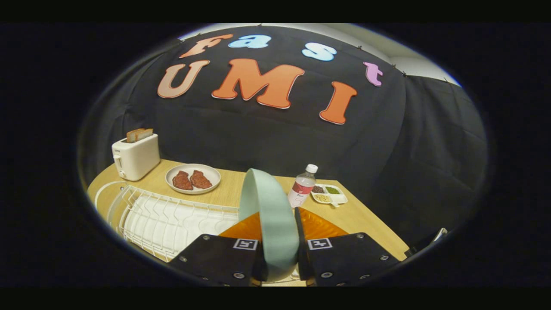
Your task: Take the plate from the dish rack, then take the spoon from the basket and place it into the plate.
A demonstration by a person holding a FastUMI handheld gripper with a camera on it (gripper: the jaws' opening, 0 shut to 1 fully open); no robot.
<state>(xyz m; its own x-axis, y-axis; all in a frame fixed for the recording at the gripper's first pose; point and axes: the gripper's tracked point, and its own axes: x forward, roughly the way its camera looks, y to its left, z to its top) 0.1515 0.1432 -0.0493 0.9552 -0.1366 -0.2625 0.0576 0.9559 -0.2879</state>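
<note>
Low at centre frame, gripper [279, 258] fingers clamped on upright pale-green plate [269, 215], white dish rack [168, 219] lower left, toaster [135, 157] upper left, water bottle [302, 187] just right of plate.

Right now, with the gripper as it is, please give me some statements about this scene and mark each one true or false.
1. The gripper is shut on the green plate, held on edge. True.
2. The toaster has bread in its slots. True.
3. The water bottle lies on its side. False: it stands upright, beside the small divided tray.
4. The white plate beyond the dish rack is bare. False: two pieces of meat lie on it.
5. The green plate stands in the dish rack. False: it is between the gripper's fingers, to the right of the rack.
</note>
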